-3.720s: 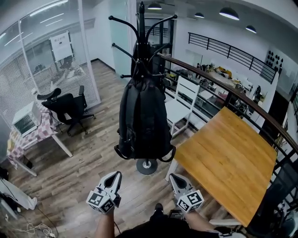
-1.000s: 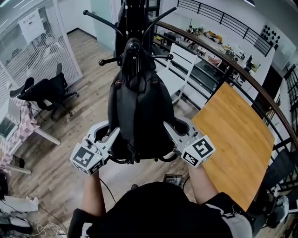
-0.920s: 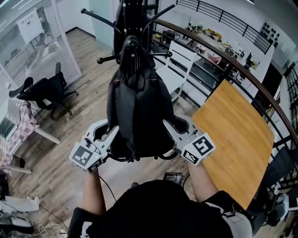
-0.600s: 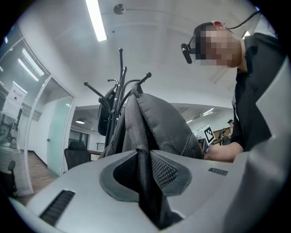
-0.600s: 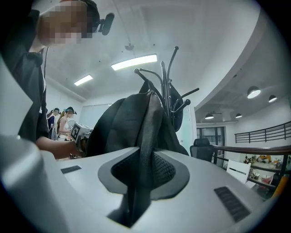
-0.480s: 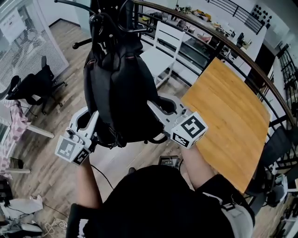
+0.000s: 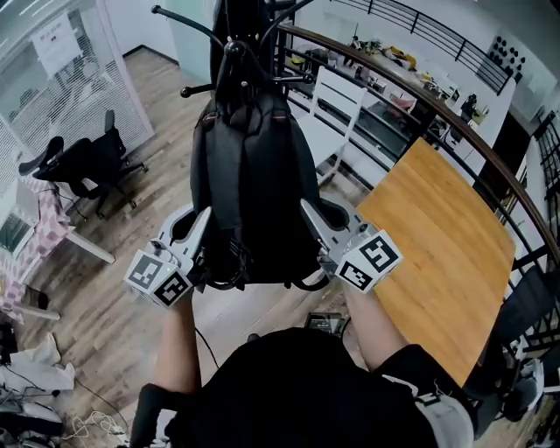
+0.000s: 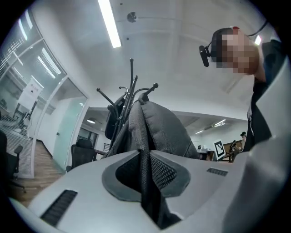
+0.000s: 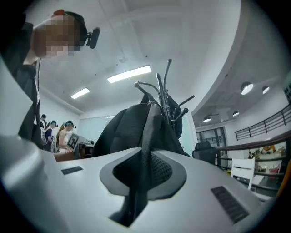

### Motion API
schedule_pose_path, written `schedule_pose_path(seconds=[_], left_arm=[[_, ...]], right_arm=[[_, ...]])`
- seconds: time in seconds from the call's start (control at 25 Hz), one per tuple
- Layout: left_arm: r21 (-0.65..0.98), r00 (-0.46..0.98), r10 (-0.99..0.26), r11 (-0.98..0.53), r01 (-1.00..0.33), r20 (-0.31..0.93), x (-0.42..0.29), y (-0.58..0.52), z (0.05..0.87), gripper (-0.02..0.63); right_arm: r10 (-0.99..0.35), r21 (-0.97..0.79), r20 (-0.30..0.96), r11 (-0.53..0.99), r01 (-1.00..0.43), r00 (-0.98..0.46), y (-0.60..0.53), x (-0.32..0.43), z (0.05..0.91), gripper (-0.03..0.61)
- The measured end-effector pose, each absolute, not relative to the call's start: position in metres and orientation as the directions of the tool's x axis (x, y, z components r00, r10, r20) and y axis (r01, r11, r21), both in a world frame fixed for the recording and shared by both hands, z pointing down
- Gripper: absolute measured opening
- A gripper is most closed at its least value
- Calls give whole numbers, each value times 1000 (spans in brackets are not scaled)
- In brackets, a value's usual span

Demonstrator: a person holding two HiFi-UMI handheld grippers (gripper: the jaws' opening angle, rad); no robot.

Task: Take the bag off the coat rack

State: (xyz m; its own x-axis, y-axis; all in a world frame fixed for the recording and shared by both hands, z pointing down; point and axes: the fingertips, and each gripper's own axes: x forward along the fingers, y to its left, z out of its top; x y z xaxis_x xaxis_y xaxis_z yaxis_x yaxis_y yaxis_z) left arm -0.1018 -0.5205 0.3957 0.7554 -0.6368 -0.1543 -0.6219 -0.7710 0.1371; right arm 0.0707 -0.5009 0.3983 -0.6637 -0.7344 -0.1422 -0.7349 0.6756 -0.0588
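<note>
At the coat rack (image 7: 229, 61), the head view shows the black bag (image 7: 254, 192) hanging there, with the left tongs (image 7: 203, 229) and right tongs (image 7: 308, 217) flanking its lower sides, probably to lift it evenly. In the left gripper view, the jaws have just been closing and pinch the bag's fabric. The right gripper view shows the same, clamped narrow on the bag.

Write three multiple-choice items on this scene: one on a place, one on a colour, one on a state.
1. The bag hangs on: A the wooden table; B the coat rack; C the white chair.
2. The bag is: A red; B white; C black.
3. The left tool is: A shut on the bag; B open, empty; C out of view.
Key: 1 B, its top hangs at the rack's arms. 2 C, black all over. 3 A, its jaws have just been closing and pinch bag fabric.
</note>
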Motion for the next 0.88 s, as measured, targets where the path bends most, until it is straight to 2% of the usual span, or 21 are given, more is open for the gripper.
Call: schedule_pose_path(seconds=[0.68, 0.88], left_arm=[[99, 726, -638, -764, -637, -255, -93, -479, 324, 41], [84, 722, -601, -785, -614, -344, -102, -460, 286, 40]], right_arm=[[-671, 31, -271, 711, -703, -690, -453, 73, 319, 48], [-621, 93, -349, 722, -686, -701, -429, 68, 283, 48]])
